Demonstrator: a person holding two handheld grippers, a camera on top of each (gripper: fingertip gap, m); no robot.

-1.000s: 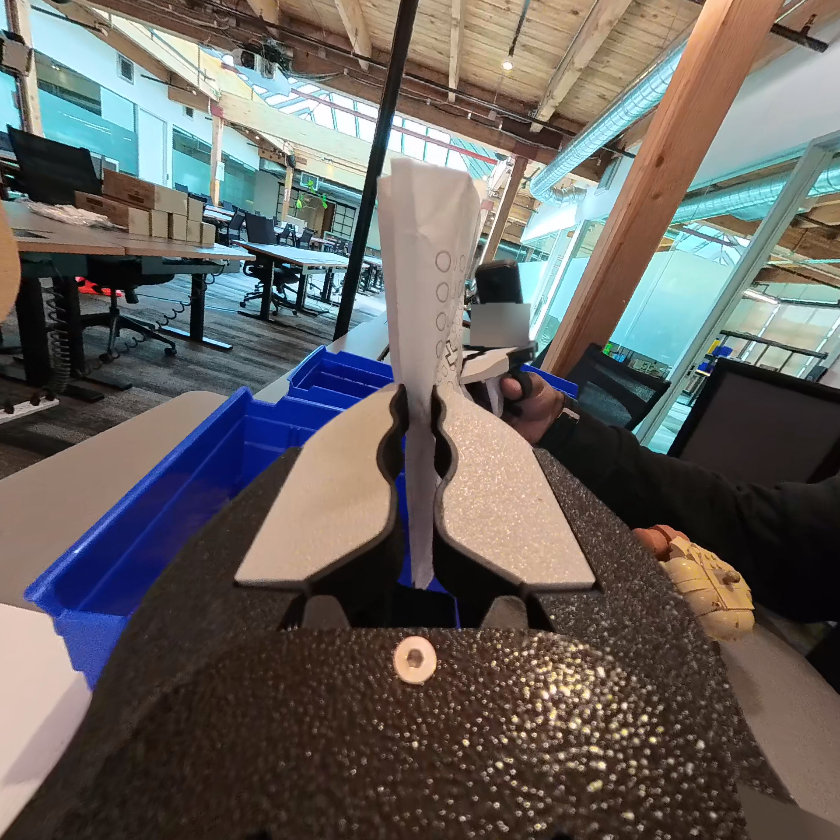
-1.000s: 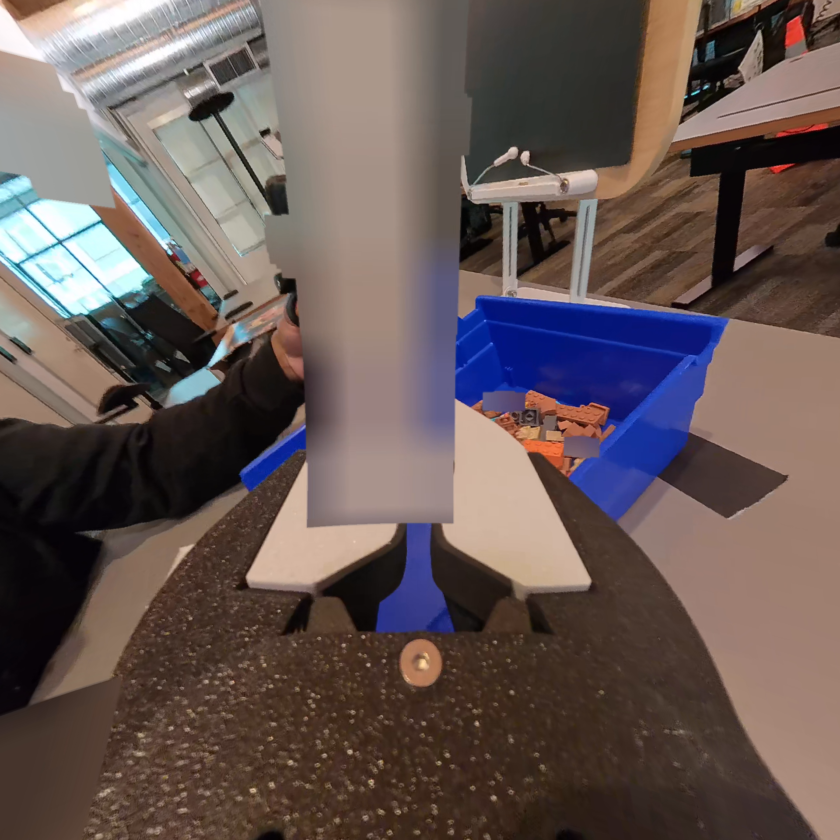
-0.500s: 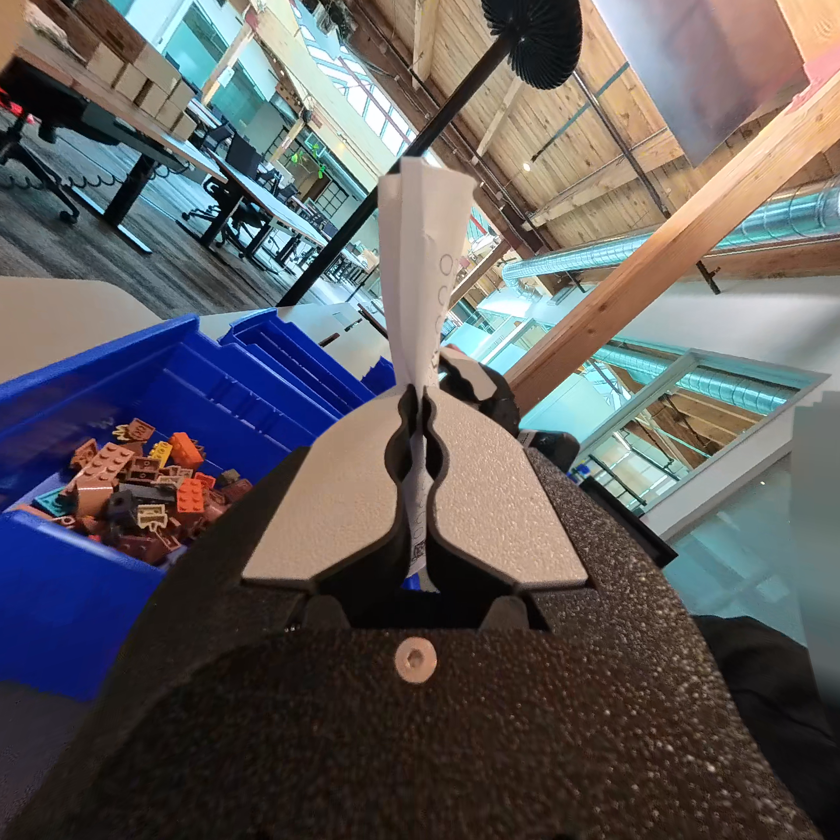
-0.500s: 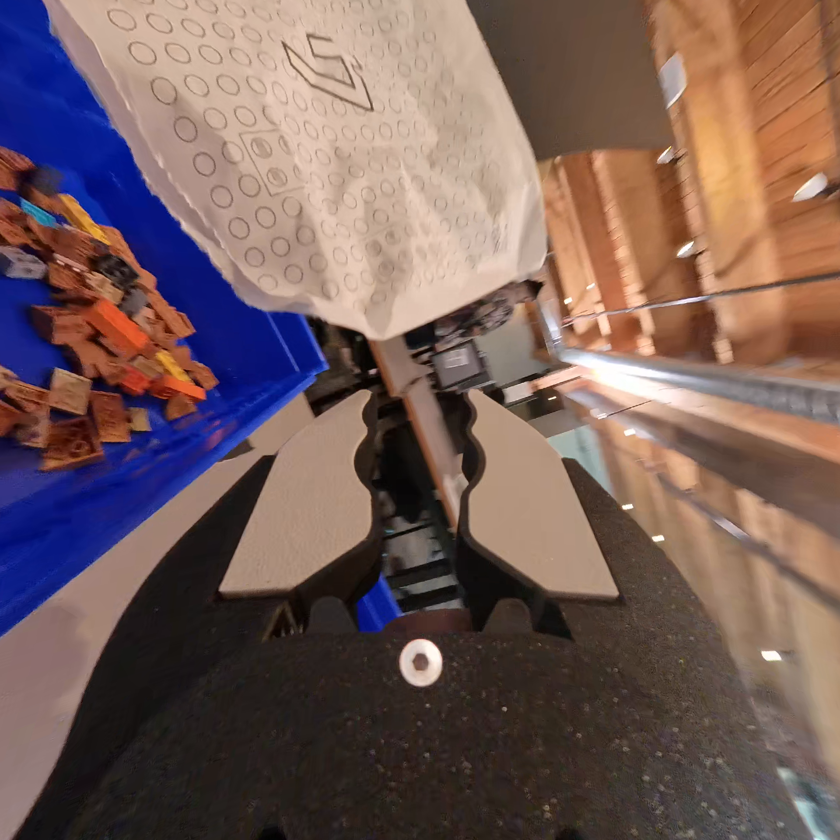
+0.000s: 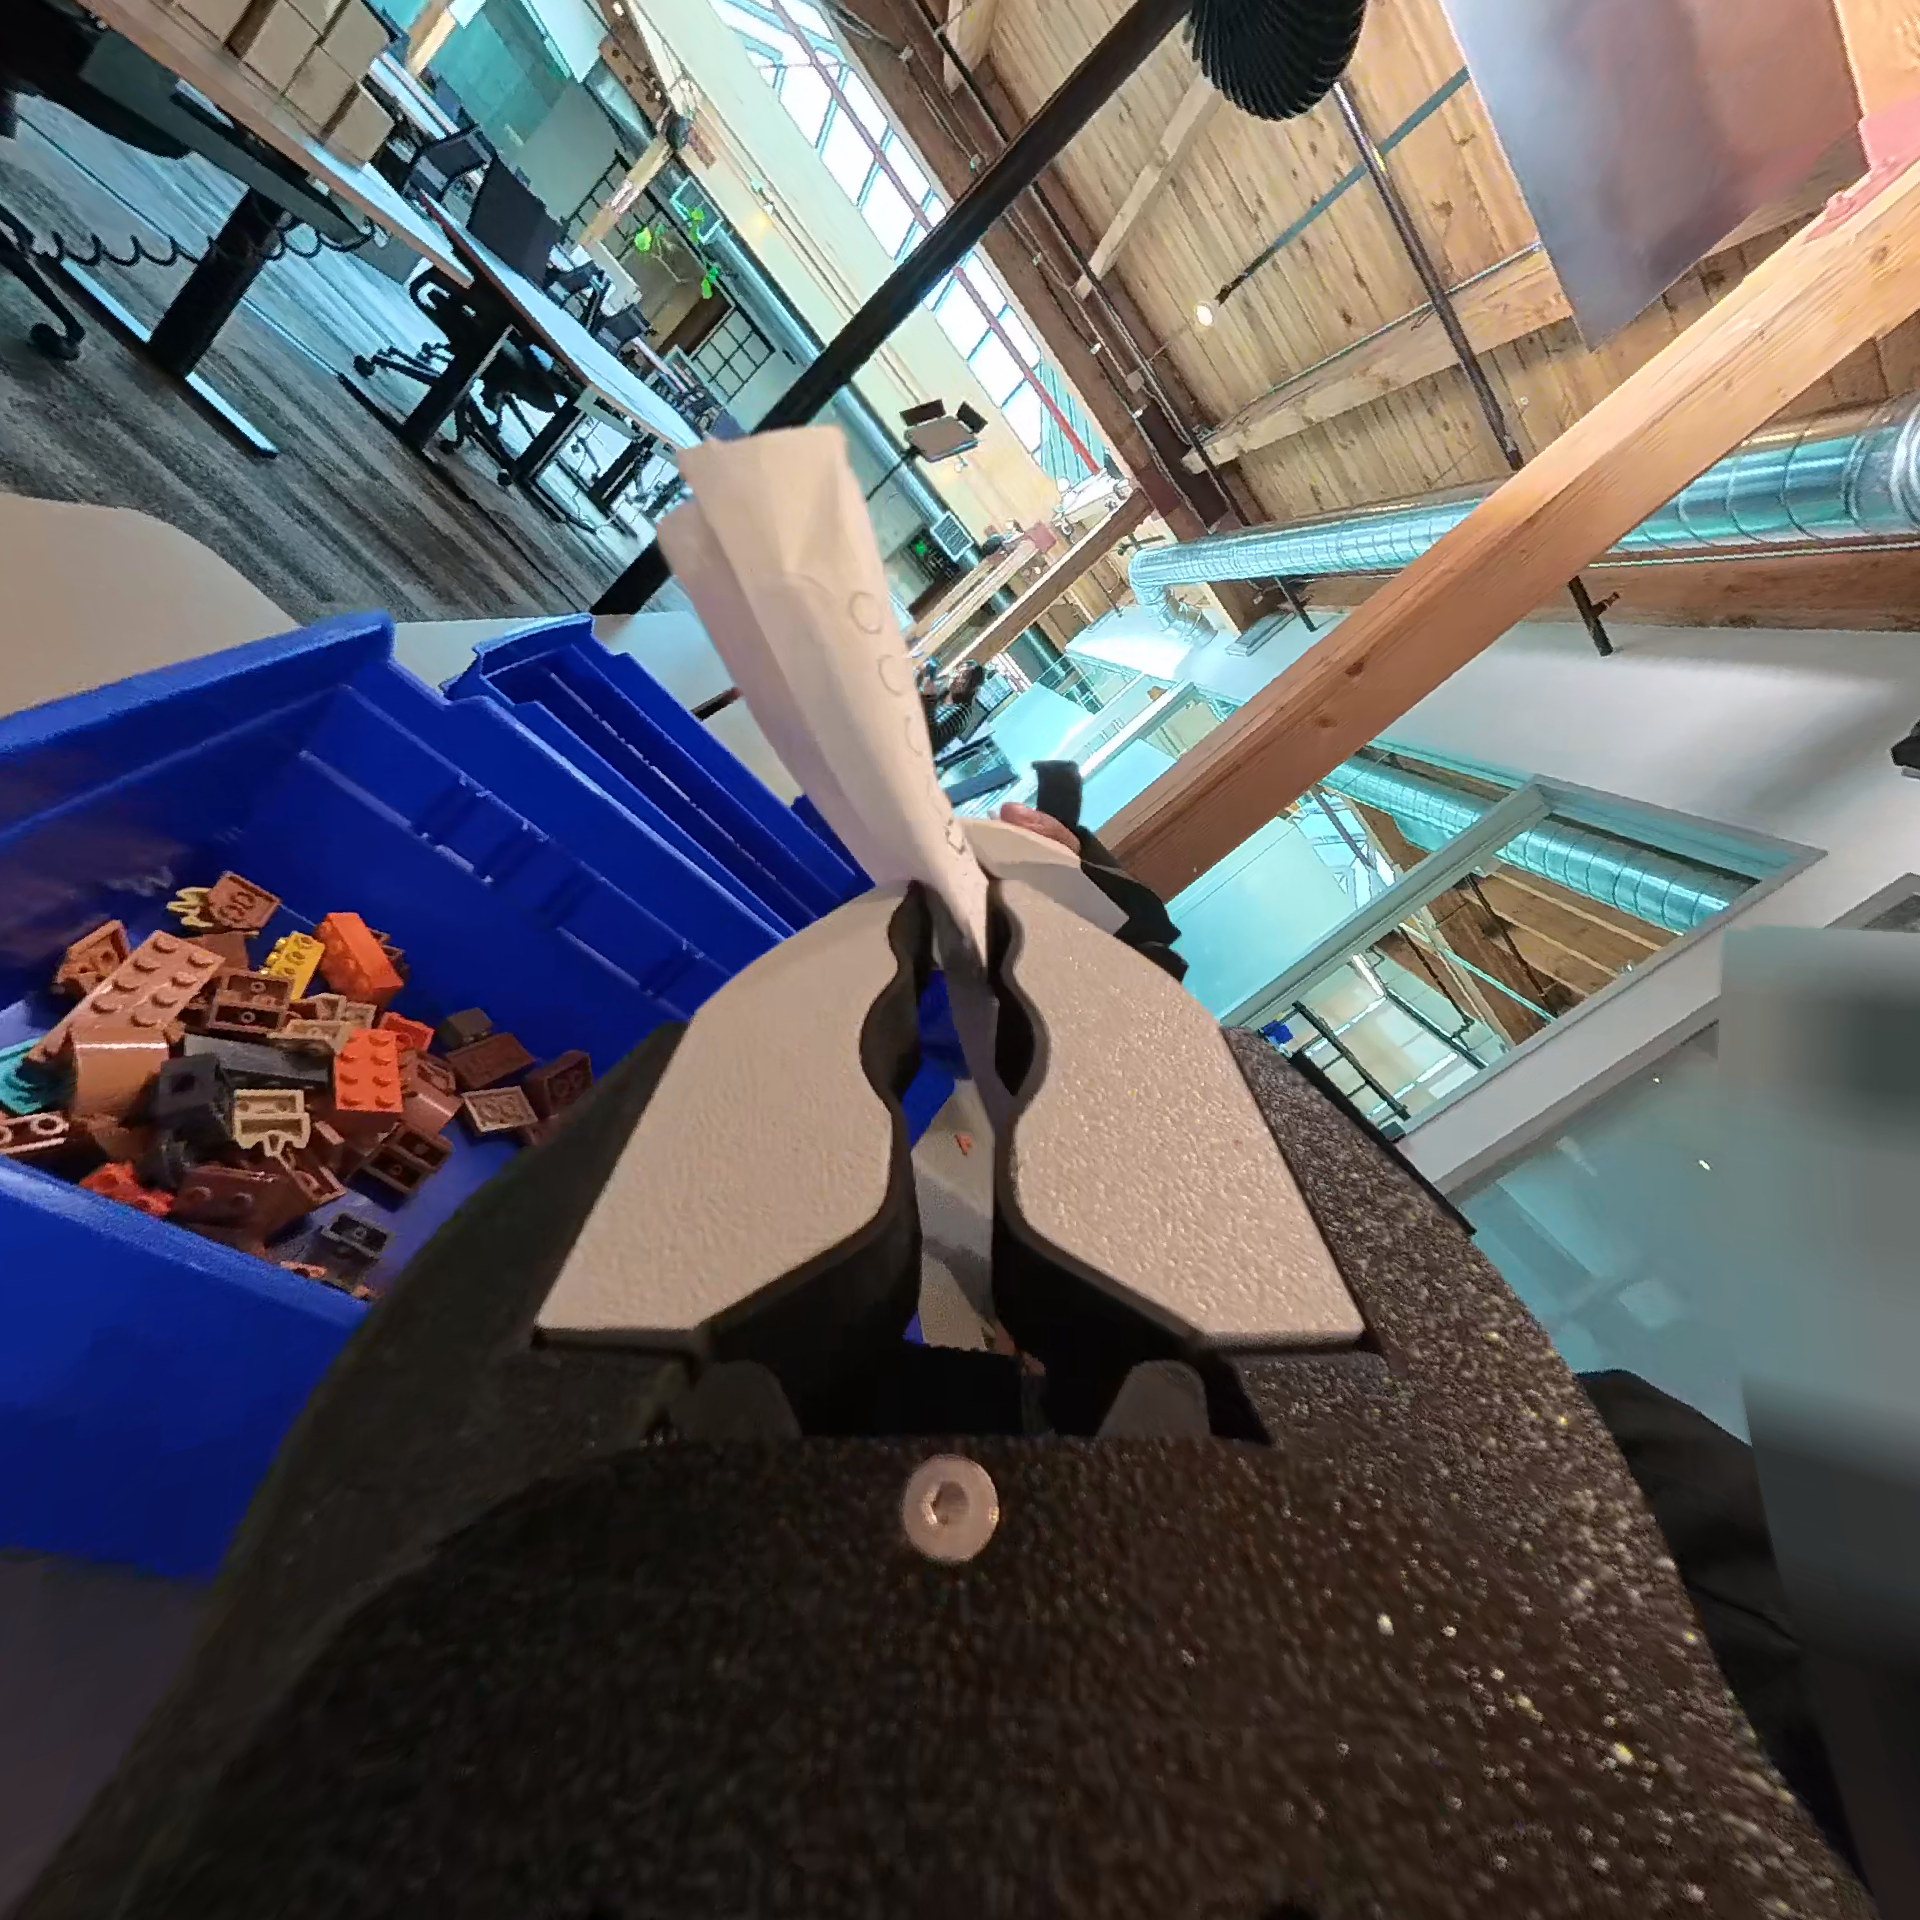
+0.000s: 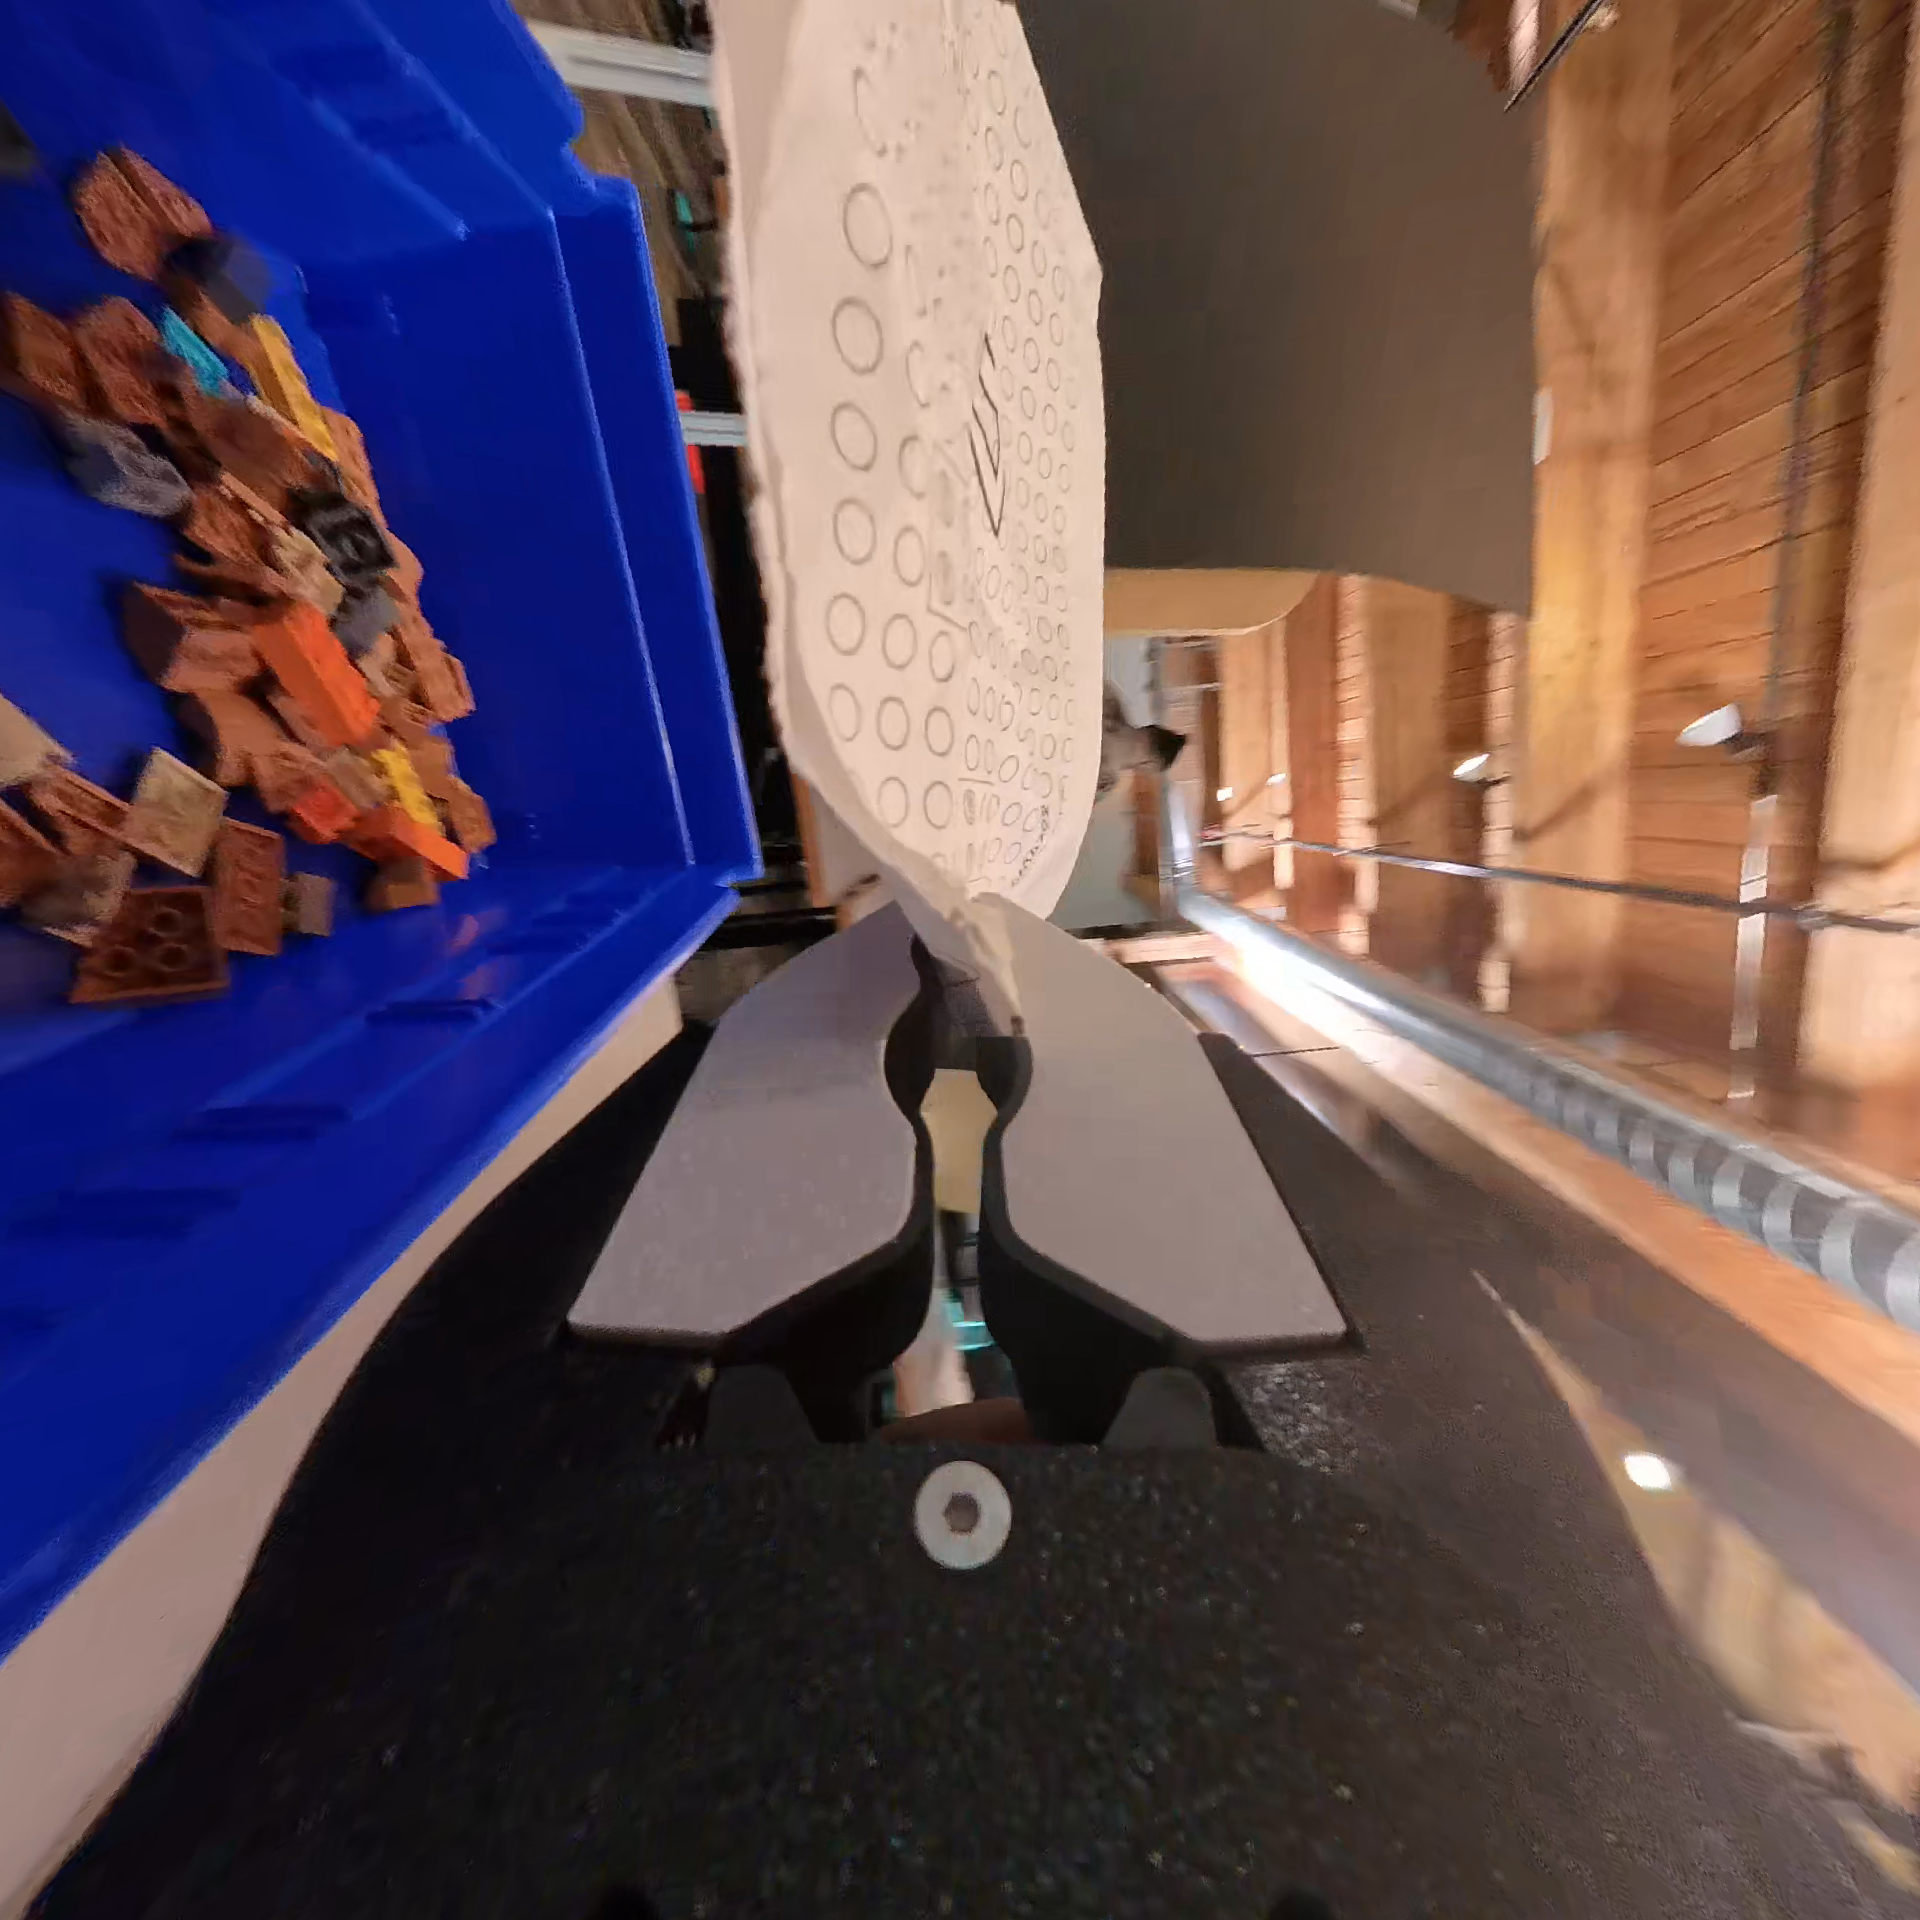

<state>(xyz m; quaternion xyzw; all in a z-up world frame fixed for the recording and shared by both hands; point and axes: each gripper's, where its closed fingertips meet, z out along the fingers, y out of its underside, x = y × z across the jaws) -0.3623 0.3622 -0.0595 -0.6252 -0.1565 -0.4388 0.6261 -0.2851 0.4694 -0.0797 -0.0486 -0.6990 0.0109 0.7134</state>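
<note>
Desk (image 5: 94, 582): pale grey top carrying the bins; in the left wrist view it shows at a steeper tilt than a second ago, when the camera sat nearly level.
Blue bin (image 5: 436, 831): open plastic bin on the desk, left of both claws; a second blue bin (image 5: 644, 717) stands just behind it.
Bricks (image 5: 218, 1060): loose heap of brown, orange, yellow and dark toy bricks on the bin floor; a second ago the left wrist view did not show them.
Paper bag (image 6: 935, 436): white, printed with small circles, hanging beside the bin's rim and above the desk, gripped at two places; half a second ago it spread wide above the right claw's parted fingers.
Left claw (image 5: 961, 914): clenched on a folded edge of the paper bag (image 5: 810, 665), which rises creased from the tips, as it did a second ago.
Right claw (image 6: 966, 961): fingers drawn together, pinching the bag's lower corner at the tips; half a second ago they stood well apart with no paper between them.
</note>
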